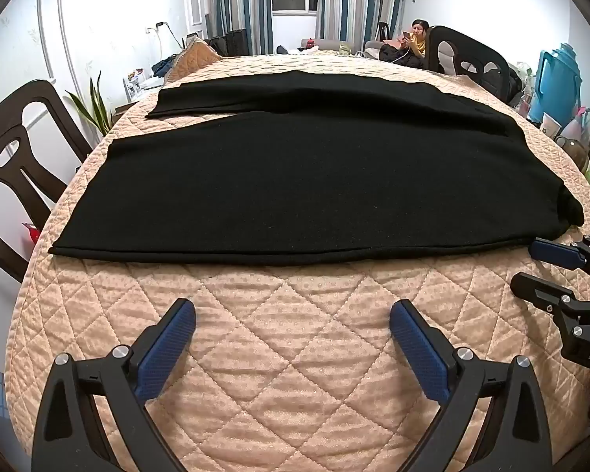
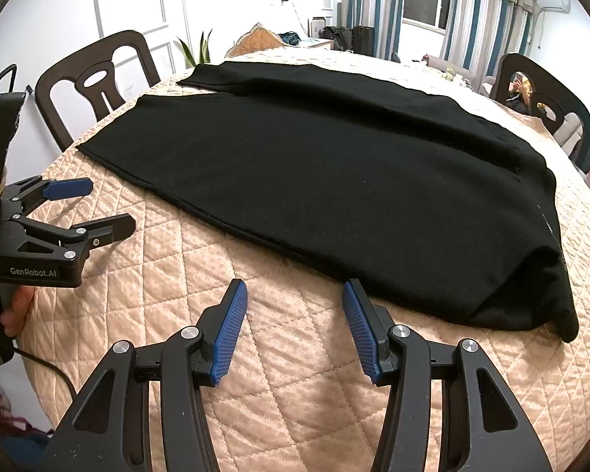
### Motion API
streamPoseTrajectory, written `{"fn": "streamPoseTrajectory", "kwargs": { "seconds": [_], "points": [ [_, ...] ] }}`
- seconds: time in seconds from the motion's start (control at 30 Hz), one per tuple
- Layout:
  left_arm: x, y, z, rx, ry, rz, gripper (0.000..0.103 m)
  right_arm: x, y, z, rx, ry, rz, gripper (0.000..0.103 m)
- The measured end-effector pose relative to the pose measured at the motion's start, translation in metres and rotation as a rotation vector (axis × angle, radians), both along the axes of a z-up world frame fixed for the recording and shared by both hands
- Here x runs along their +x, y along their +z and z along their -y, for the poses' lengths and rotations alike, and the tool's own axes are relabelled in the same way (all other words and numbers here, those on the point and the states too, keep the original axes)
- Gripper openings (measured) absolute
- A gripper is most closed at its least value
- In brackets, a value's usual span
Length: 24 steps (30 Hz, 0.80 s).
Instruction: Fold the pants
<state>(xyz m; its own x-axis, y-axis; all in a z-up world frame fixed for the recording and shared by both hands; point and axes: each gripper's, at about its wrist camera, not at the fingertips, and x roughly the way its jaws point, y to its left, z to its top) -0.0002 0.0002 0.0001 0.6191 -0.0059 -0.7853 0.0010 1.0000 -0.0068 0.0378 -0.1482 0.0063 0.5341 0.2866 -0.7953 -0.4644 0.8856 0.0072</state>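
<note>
left gripper point(image 1: 293, 316) spread, nothing between pads, over quilted cover point(image 1: 295, 373) | right gripper point(image 2: 295, 295) spread, empty (tip near pants' hem) | black pants point(image 1: 295, 181) flat on table, legs leftward | dark chairs point(image 1: 15, 157) beyond

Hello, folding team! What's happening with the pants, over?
Left gripper and right gripper open, empty, over quilted cover. Black pants flat, unfolded, legs apart. Nothing in the way.

right gripper point(image 1: 546, 271) body cut by frame edge — seated person point(image 2: 521, 92) mostly behind chair point(image 2: 546, 94)
</note>
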Motion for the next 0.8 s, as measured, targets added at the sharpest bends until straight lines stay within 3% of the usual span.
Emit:
{"fn": "streamPoseTrajectory", "kwargs": {
  "seconds": [0.8],
  "points": [
    [0.0001, 0.0000, -0.0001, 0.000, 0.000, 0.002, 0.101, 0.0000, -0.0001, 0.0003, -0.009, 0.000, 0.004, 0.052]
  ]
}}
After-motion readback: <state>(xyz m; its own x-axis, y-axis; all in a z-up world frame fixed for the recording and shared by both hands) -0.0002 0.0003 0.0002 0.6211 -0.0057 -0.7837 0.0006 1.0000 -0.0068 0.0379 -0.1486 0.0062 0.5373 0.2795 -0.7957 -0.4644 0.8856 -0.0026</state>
